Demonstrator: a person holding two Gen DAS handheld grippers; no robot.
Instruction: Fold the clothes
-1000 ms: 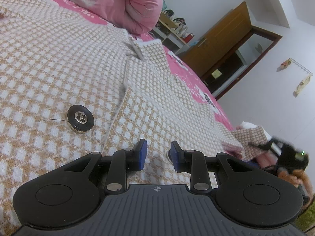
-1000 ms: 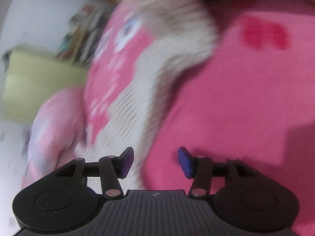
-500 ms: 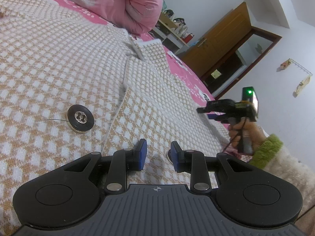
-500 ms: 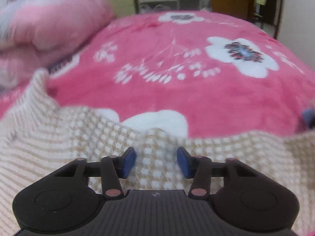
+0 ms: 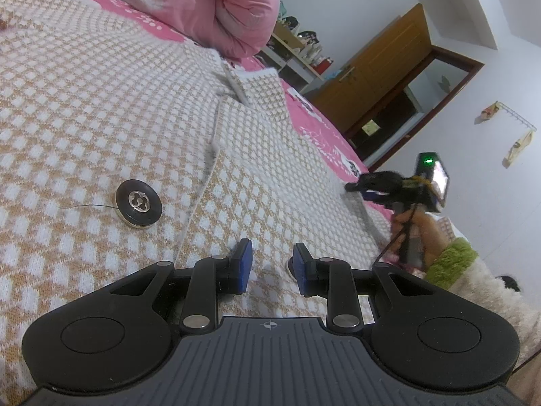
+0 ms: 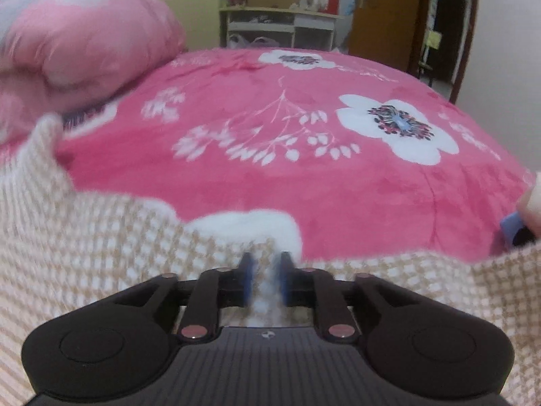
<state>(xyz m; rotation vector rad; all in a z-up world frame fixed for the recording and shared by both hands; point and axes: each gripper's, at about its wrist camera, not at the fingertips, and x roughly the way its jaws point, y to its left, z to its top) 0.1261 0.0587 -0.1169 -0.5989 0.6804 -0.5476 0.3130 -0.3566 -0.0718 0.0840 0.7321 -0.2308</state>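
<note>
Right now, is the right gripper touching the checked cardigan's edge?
Touching. The right wrist view shows the right gripper with its blue pads closed in on a bunched ridge of the checked cardigan at its edge; the jaws have just been closing on it.

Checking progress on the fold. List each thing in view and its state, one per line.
Checked cardigan: spread flat on the bed, not yet folded.
Button: sewn on, unfastened, loose thread trailing.
Left gripper: partly open, resting on the cardigan.
Right gripper: just closing, cardigan hem between its pads.
Pink quilt: bundled up.
Door: shut.
</note>
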